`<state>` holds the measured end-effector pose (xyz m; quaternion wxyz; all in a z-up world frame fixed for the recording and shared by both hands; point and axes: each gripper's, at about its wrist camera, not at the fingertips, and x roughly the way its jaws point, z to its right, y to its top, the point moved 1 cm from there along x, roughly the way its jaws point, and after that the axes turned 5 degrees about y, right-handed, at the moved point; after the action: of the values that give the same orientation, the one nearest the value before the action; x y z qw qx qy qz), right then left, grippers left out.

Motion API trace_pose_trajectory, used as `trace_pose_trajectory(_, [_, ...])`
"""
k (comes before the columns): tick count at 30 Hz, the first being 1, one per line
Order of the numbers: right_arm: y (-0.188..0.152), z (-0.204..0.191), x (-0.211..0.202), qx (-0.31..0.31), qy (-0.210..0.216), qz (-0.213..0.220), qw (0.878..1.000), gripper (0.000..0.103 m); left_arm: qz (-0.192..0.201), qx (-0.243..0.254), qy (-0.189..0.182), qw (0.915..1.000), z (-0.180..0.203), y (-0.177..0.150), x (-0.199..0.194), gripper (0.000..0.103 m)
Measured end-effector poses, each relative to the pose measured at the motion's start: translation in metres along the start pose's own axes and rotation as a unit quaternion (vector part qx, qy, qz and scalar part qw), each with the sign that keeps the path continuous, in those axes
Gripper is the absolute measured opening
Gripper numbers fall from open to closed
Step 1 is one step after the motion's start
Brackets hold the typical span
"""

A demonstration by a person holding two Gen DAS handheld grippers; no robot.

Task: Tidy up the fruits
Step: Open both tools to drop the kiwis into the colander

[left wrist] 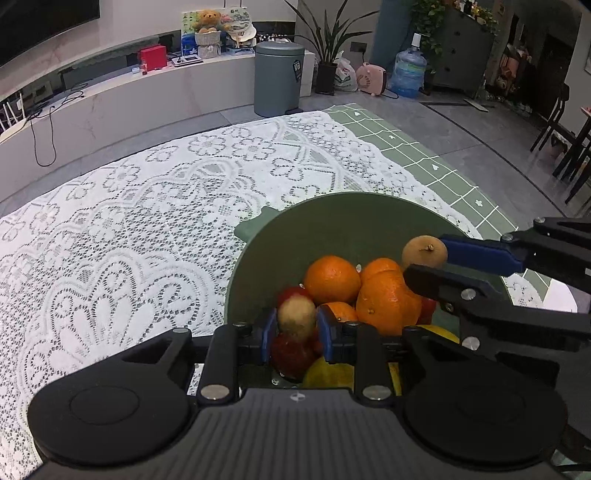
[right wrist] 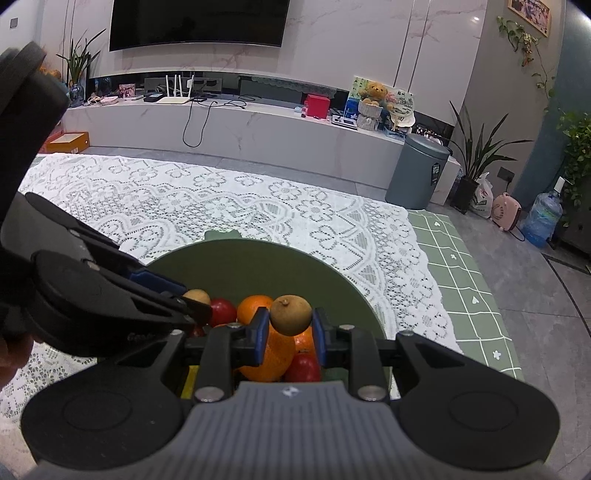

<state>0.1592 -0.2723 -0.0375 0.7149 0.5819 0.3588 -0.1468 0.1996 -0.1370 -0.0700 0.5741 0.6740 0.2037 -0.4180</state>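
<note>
Both tongs over the green bowl [left wrist: 266,258] of fruit, on the white lace cloth [left wrist: 147,206] covering the counter.

Left tongs [left wrist: 296,328] clenched on a small tan fruit [left wrist: 296,318], blue pads [left wrist: 268,332] pressing it on either side, low among the pile and just above the red fruit [left wrist: 291,354]. Same fruit partly hidden behind the left tongs' fingers in the right wrist view [right wrist: 197,295].

Right tongs [right wrist: 289,328] grasping a second tan, round fruit [right wrist: 290,314], stem nub up, held between the blue pads [right wrist: 262,332] above the oranges. In the left wrist view, this fruit [left wrist: 424,253] raised near the bowl's right side, right tongs [left wrist: 428,264] reaching in from the right.

Inside the bowl: round orange [left wrist: 332,279] toward the back, larger orange [left wrist: 388,301] beside it, touching; red fruit under and near them; yellow fruit [left wrist: 328,373] at the near edge, mostly covered by the left tongs' body. All heaped together toward the near side of the bowl, far inner wall bare.

Beyond the counter: green checked mat [left wrist: 424,147] at the right, grey bin [left wrist: 279,77] on the floor, low white cabinet [right wrist: 258,129] with a teddy bear [right wrist: 375,92] and red box [right wrist: 317,105], dark television [right wrist: 199,22] on the wall, potted plant [left wrist: 328,48], water jug [left wrist: 408,72].
</note>
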Motion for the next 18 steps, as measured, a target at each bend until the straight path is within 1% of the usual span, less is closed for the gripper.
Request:
trace_pose_trajectory(3, [0.001,-0.002,-0.001,-0.001,0.000,-0.001,1.000,0.021,0.005,-0.005,-0.002,1.0000,-0.003,0.001,-0.005,0.038])
trace_pose_trajectory(5, [0.002,-0.003,-0.002,-0.003,0.001,-0.001,1.000,0.022,0.011,-0.010,-0.006,0.9999,-0.005,0.002,-0.010,0.044])
trace_pose_trajectory(7, [0.002,-0.004,-0.003,-0.003,0.002,-0.002,1.000,0.022,0.021,-0.014,-0.005,0.9997,-0.007,0.003,-0.016,0.051])
trace_pose_trajectory(9, [0.003,-0.003,-0.004,0.002,0.008,-0.006,1.000,0.022,0.028,-0.018,-0.006,0.9994,-0.009,0.003,-0.023,0.052])
trace_pose_trajectory(13, [0.005,-0.001,-0.002,0.026,0.043,-0.028,0.998,0.022,0.042,-0.025,-0.016,0.9987,-0.013,0.003,-0.039,0.060])
trace_pose_trajectory(18, [0.004,-0.008,0.003,0.038,0.081,-0.054,0.994,0.022,0.058,-0.037,-0.011,0.9976,-0.021,-0.004,-0.056,0.061])
